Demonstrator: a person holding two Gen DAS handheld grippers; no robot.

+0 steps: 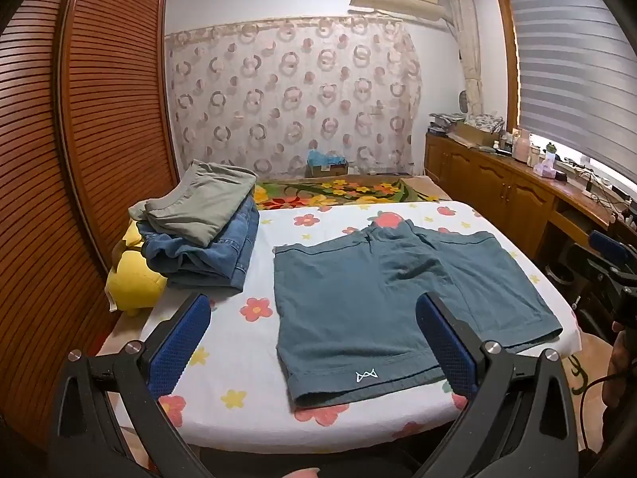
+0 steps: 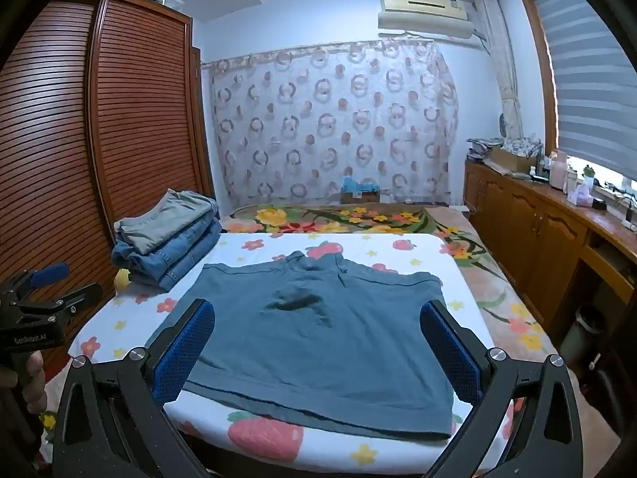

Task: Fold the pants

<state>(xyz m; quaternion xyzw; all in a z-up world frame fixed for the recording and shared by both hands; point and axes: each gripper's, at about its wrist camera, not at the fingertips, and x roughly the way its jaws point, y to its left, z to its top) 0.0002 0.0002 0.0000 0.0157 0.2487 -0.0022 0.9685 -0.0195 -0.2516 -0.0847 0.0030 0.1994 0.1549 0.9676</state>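
left wrist view: teal shorts (image 1: 382, 298) lie flat; left tool (image 1: 314, 342) and right tool (image 2: 318, 342) gape, holding nothing.

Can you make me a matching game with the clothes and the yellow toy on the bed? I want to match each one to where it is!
Things:
1. teal shorts
2. grey-green pants
3. jeans
4. yellow toy

Places:
A. top of the pile
B. under the grey-green pants
C. spread flat on the flowery sheet
D. beside the pile, next to the wardrobe

Pairs: 1-C, 2-A, 3-B, 4-D
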